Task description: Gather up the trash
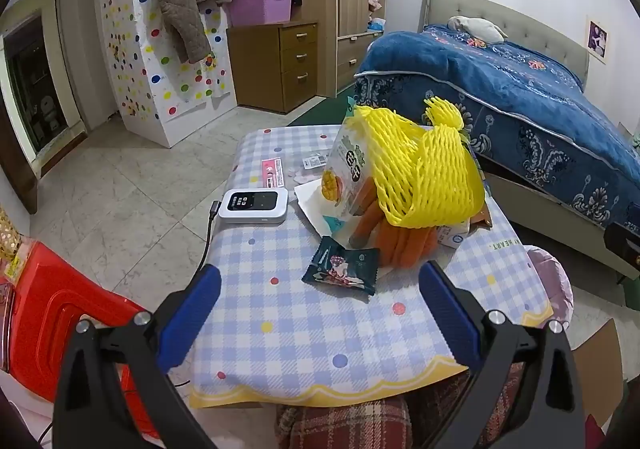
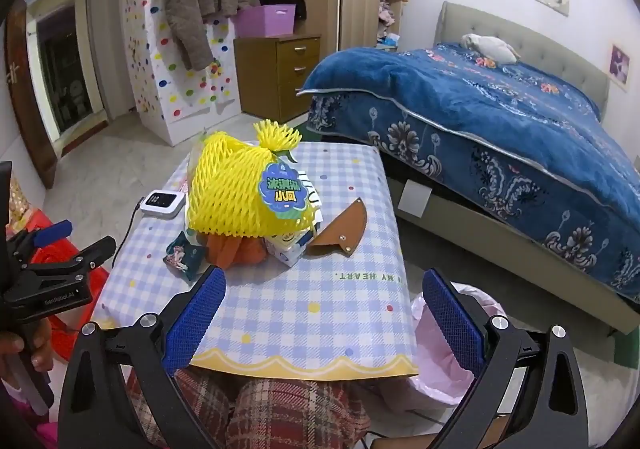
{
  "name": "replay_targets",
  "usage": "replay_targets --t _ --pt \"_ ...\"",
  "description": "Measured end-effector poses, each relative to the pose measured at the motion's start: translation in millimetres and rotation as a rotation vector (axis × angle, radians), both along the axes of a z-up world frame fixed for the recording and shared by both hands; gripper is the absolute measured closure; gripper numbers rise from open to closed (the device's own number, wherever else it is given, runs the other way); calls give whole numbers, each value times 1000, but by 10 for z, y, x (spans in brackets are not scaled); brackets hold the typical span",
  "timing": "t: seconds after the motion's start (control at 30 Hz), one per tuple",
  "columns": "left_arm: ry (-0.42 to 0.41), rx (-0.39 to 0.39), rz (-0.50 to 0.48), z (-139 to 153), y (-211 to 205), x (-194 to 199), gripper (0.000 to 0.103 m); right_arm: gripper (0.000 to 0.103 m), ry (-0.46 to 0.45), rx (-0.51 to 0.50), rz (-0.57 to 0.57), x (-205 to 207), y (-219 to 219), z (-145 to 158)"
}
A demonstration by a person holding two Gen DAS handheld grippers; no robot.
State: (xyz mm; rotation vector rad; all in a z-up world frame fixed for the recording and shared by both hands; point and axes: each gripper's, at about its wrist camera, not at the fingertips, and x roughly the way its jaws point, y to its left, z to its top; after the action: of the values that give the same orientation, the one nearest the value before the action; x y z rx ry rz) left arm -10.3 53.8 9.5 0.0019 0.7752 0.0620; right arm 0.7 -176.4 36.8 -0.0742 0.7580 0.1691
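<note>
Left wrist view shows the left gripper [image 1: 320,313] spread wide and empty above the checked table [image 1: 304,341], with the dark snack wrapper [image 1: 342,266] just beyond, beside the yellow foam net [image 1: 424,177]. The right gripper [image 2: 324,313] gapes too, apparently poised for grabbing; the pink-lined bin [image 2: 436,361] waits beside the table.

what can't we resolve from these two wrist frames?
- Orange items: left wrist view, tops hidden under yellow foam net.
- Bin with pink liner: right wrist view, inside hidden by table edge and right gripper.
- Small white device: screen too small to read.
</note>
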Motion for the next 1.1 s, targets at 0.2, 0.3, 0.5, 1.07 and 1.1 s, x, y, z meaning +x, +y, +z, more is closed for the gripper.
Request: replay_targets --t 0.2,0.3,0.5,1.07,1.1 --pt "0 -1 0 2 1 0 7 5 1 1 0 -3 -2 -2" --pt "0 0 -1 -2 0 3 7 5 3 -1 -1 4 0 -12" --pt "1 0 0 4 0 1 7 5 0 2 2 -21 3 -27" --pt "0 -1 0 0 7 3 7 5 -6 2 2 12 16 -27" --pt "0 -1 0 0 8 3 7 5 -6 1 2 12 17 -28"
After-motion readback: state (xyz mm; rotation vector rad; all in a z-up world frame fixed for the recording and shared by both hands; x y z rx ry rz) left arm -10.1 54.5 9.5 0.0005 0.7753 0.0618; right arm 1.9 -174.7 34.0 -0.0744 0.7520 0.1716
